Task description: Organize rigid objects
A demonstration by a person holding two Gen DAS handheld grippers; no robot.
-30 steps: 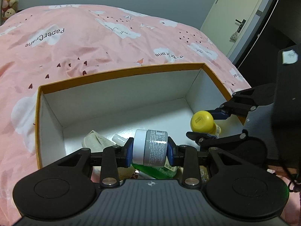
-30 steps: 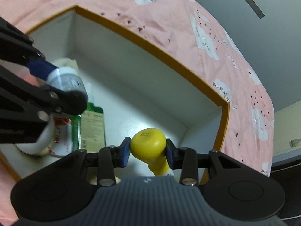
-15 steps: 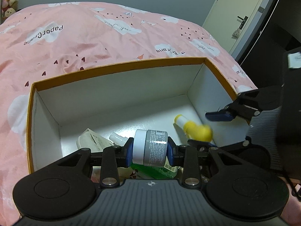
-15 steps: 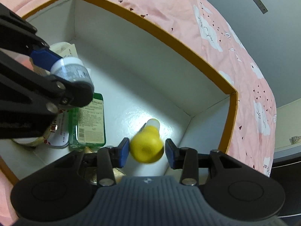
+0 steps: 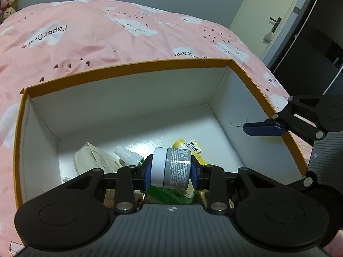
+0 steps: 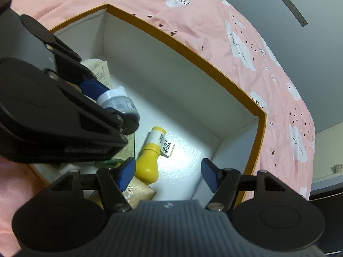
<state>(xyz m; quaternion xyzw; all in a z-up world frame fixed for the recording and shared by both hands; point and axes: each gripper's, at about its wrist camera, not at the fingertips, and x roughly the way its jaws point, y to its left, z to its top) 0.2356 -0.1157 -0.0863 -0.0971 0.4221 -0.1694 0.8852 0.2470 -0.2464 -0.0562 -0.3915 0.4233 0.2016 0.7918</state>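
Observation:
An orange-rimmed white box (image 5: pixel 133 65) (image 6: pixel 216 72) lies on the pink bedspread. My left gripper (image 5: pixel 170 169) is shut on a small grey jar with a white lid (image 5: pixel 171 168) (image 6: pixel 116 101), held above the box's near end. A yellow bottle (image 6: pixel 151 158) (image 5: pixel 188 147) lies on its side on the box floor. My right gripper (image 6: pixel 169 174) hovers just above it, its jaws opening and nothing between the pads; the bottle lies beside its left fingertip. One blue right fingertip (image 5: pixel 262 127) shows over the box's right wall.
Inside the box lie a beige tube (image 5: pixel 94 158), a green bottle (image 5: pixel 167 192) with a white cap, and a tan packet (image 6: pixel 141 190) at the near wall. The far half of the box floor (image 5: pixel 150 132) is bare. A door (image 5: pixel 268 19) stands at right.
The right gripper let go of the yellow bottle, which dropped and came to rest on its side on the box floor. Its jaws spread wider. The left gripper kept holding the jar.

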